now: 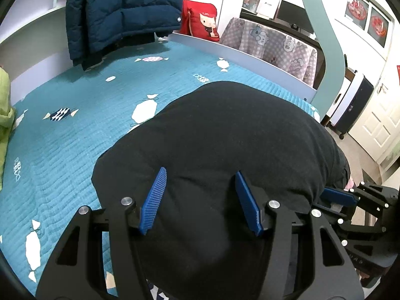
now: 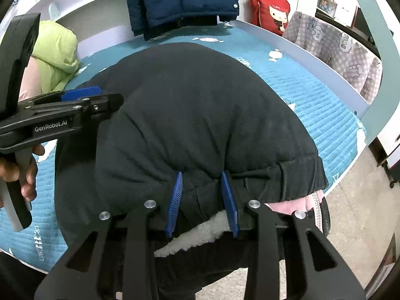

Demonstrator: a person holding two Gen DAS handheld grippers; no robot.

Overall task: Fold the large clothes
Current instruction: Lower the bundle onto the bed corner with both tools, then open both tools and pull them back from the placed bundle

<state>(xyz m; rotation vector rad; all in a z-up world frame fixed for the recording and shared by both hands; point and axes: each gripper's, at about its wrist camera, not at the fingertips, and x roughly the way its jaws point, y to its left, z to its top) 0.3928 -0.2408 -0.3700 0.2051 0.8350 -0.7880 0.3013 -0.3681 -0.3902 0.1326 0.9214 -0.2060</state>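
The black garment [image 1: 225, 135] lies bunched in a thick mound on the teal bedspread [image 1: 75, 130], its near edge hanging over the bed's side toward the person; it looks soft, bulky and fairly heavy — a white fleecy lining [image 2: 195, 235] shows under the hem, and a pink layer [image 2: 295, 205] peeks out beside it; such cloth should sag and drape rather than hold a crease, and is unlikely to slip from ribbed pads.

The left gripper [image 1: 201, 200] has its blue fingers spread wide apart, resting against the top of the mound, gripping nothing; the right gripper [image 2: 203, 202] has its fingers set around a fold at the hem band, narrower than the left, though whether the cloth is truly pinched cannot be told from this view.

The best hold is judged to be along the ribbed hem or a seam, where the layers are stitched together — a grab on the puffed middle would gather only the outer shell.

No containers are in sight; a navy puffer jacket [image 1: 120, 12] hangs at the far end of the bed.
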